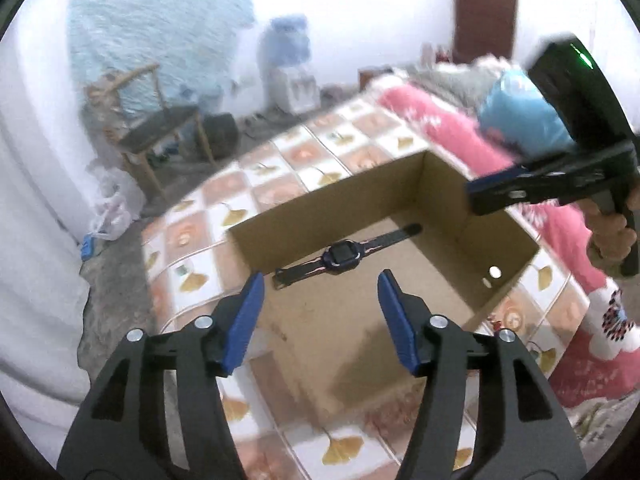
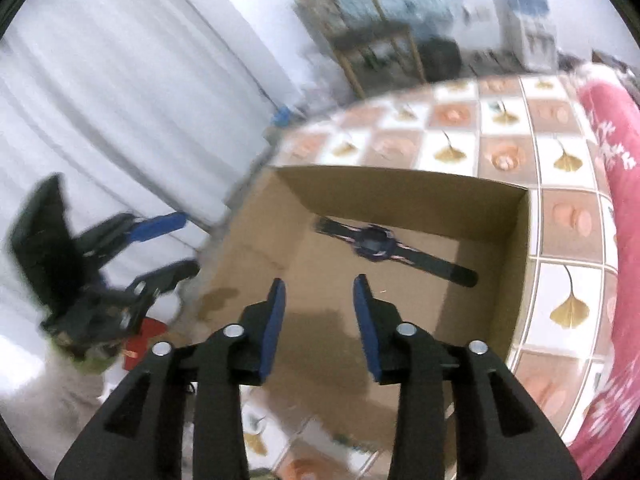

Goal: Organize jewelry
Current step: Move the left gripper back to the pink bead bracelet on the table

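Note:
A dark wristwatch (image 1: 344, 254) with a square face lies flat, strap stretched out, on the floor of an open cardboard box (image 1: 352, 196). My left gripper (image 1: 320, 280) hovers above the box's near side, its blue-padded jaws open and empty. From the right wrist view the same watch (image 2: 374, 242) lies near the far wall of the box (image 2: 400, 200). My right gripper (image 2: 320, 284) hangs over the box, open, with nothing between its pads. Each gripper shows in the other's view: the right one (image 1: 478, 200) at the right edge, the left one (image 2: 186, 244) blurred at the left.
The box stands on a cloth with a leaf-and-tile pattern (image 1: 320, 152). A pink blanket (image 1: 440, 128) lies along its right side. A wooden chair (image 1: 160, 136), a water dispenser (image 1: 286, 64) and a white curtain (image 2: 100, 120) stand beyond. A small red item (image 2: 140, 344) lies at the left.

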